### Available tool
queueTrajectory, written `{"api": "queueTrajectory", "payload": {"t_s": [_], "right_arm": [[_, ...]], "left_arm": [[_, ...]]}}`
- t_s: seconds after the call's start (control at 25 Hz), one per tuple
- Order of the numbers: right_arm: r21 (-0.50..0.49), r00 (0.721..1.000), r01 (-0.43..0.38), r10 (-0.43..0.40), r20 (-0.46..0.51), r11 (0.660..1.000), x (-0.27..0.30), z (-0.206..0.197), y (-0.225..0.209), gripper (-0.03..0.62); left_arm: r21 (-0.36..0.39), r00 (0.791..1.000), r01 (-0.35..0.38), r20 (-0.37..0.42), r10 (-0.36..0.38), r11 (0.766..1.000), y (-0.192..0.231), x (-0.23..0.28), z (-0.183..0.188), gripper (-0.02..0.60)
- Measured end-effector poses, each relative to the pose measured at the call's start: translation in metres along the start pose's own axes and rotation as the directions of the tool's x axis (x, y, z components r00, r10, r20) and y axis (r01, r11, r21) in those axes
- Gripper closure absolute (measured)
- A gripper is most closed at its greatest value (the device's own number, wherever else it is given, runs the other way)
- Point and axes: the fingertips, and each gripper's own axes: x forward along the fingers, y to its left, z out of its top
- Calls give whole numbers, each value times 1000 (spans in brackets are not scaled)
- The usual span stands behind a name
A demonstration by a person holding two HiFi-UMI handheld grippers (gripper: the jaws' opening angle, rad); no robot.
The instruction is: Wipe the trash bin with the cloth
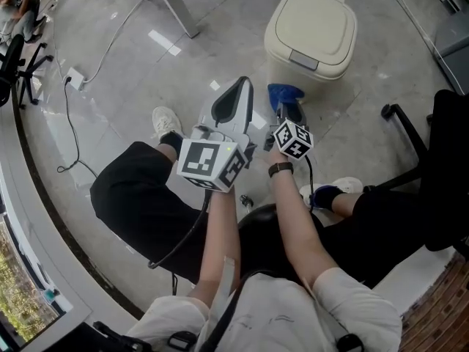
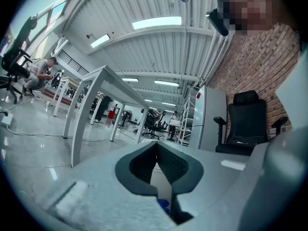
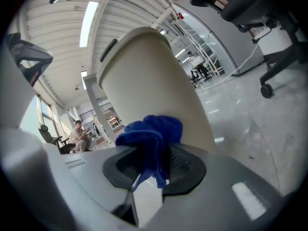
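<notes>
**Inspector:** Head view?
**Operator:** I see the trash bin [image 1: 311,31] standing closed. My right tongs [image 1: 286,107] are near it, not touching.
**Inspector:** Left gripper view?
**Operator:** My left tongs [image 2: 157,150] are closed and empty.
**Inspector:** Right gripper view?
**Operator:** Clamped on the blue cloth [image 3: 153,134], bin wall just behind. I judge wiping not yet begun.

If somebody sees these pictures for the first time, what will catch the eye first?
Most likely the blue cloth, pinched in the right tongs and held close in front of the cream trash bin, which stands on the glossy grey floor. Next comes the left tongs, shut on nothing, just to the left of the right tongs in the head view.
</notes>
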Motion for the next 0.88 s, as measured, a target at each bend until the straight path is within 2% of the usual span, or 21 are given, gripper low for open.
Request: {"api": "queueTrajectory", "payload": {"t_s": [0.2,0.44,0.52,0.6,0.72,0.88], "right_arm": [[142,992,100,-88,-93,985,11,-43,-38,491],[240,967,208,-163,-197,948,22,-77,-77,494],[244,962,219,-167,-215,945,20,-79,-81,494],[238,966,199,-150,-210,951,13,-72,-73,497],[231,982,126,-88,-167,965,-8,-48,-44,500],[224,997,-12,28,-68,975,-47,14,14,502]], "left_arm": [[0,1000,-16,-26,16,1000,10,2,-8,580],[6,999,-31,-42,32,999,19,8,-17,580],[8,999,-32,-36,32,999,19,8,-15,580],[8,999,-32,-27,32,999,19,8,-11,580],[3,1000,-27,-14,27,1000,14,7,-7,580],[-16,1000,-23,9,23,1000,10,7,0,580]]}}
